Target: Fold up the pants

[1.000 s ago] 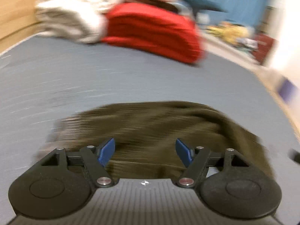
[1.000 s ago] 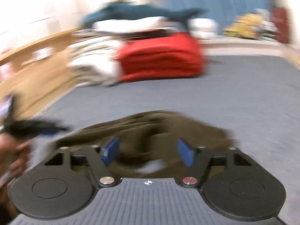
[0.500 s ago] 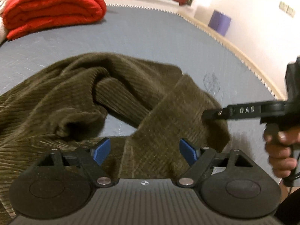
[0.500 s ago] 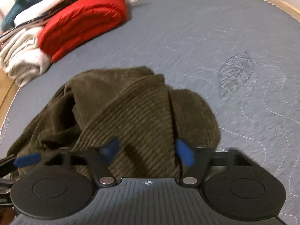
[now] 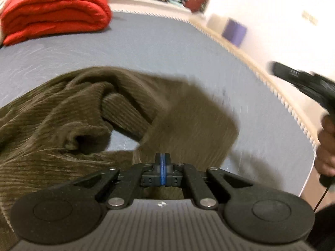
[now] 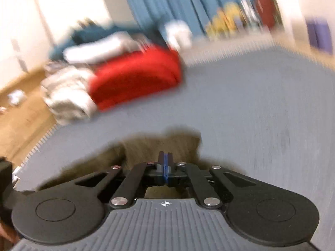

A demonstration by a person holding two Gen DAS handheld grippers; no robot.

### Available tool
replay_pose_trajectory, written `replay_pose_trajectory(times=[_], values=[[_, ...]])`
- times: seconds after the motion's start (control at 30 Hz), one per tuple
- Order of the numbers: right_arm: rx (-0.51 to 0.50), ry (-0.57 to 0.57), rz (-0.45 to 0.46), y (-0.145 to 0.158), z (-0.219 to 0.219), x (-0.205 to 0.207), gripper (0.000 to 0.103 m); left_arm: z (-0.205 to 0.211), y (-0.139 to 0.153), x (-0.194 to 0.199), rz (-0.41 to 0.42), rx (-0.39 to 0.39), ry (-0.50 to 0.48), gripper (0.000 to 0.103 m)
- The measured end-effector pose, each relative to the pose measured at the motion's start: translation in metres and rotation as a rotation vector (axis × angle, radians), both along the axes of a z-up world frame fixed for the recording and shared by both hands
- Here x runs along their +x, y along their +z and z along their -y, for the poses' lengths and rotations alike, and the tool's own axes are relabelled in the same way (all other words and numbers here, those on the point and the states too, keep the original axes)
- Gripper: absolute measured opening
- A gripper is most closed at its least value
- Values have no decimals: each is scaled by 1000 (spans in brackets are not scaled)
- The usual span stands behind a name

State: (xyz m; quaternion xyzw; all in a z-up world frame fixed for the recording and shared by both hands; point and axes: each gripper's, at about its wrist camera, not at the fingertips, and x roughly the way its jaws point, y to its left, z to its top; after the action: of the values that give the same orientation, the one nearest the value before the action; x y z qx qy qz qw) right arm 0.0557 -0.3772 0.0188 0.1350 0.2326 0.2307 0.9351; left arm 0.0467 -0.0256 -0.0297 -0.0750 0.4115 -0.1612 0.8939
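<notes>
A grey-blue mattress (image 5: 167,48) is seen spread across both views, edged with a pale stitched border. On it, crumpled olive-brown corduroy pants (image 5: 62,113) are heaped toward the near side, with one leg (image 5: 188,125) laid out toward the right edge in the left wrist view; in the right wrist view only a blurred patch of the same pants (image 6: 159,146) is shown just ahead of the tool. A folded red blanket (image 5: 54,10) is placed at the far end of the mattress, beside pale folded laundry (image 6: 67,92). The left gripper (image 5: 162,163) is held over the pants with its jaws fully closed, blue pads pressed together, no cloth visibly caught between them. The right gripper (image 6: 165,163) is likewise closed on nothing visible. A hand (image 5: 326,146) is seen on the right gripper's handle
</notes>
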Motion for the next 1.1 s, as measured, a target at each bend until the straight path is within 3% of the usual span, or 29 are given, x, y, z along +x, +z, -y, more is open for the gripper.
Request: replay_pose_trajectory(times=[0.07, 0.13, 0.23, 0.27, 0.3, 0.37, 0.4, 0.43, 0.63, 0.7, 0.73, 0.77, 0.8, 0.9, 0.97, 1.1], values=[[24, 9, 128, 19, 12, -19, 0, -10, 4, 4, 10, -25, 49, 1], [9, -41, 169, 26, 24, -29, 0, -18, 0, 10, 9, -37, 86, 4], [-39, -131, 64, 13, 40, -21, 4, -17, -10, 22, -13, -47, 102, 12], [-55, -137, 20, 6, 43, -15, 4, -11, -14, 28, -19, -47, 93, 20], [-70, -136, -18, -2, 47, -10, 8, -6, -16, 33, -22, -47, 83, 27], [-96, -126, -65, -14, 49, -4, 30, 7, -23, 40, -12, -36, 71, 62], [-119, -125, -81, -19, 49, -1, 49, 13, -26, 44, 2, -21, 76, 68], [-145, -125, -96, -23, 48, 0, 58, 19, -30, 48, 14, -5, 85, 73], [-153, -102, -170, -33, 38, 13, 65, 32, -62, 75, -48, -9, 116, 79], [-124, -104, -192, -32, 37, 17, 67, 36, -68, 77, -54, -8, 97, 77], [-110, -107, -202, -32, 37, 18, 68, 38, -70, 77, -52, -9, 79, 64], [-99, -109, -209, -33, 39, 16, 68, 41, -69, 75, -51, -18, 34, 25], [-87, -111, -217, -33, 42, 16, 70, 45, -66, 71, -48, -18, -23, 5], [-56, -118, -234, -35, 44, 20, 71, 58, -49, 50, 34, -2, -196, 6], [-40, -121, -241, -36, 45, 23, 71, 63, -35, 29, 77, -33, -322, 6], [-25, -125, -240, -38, 42, 26, 71, 75, -23, -13, 62, -33, -511, 6]])
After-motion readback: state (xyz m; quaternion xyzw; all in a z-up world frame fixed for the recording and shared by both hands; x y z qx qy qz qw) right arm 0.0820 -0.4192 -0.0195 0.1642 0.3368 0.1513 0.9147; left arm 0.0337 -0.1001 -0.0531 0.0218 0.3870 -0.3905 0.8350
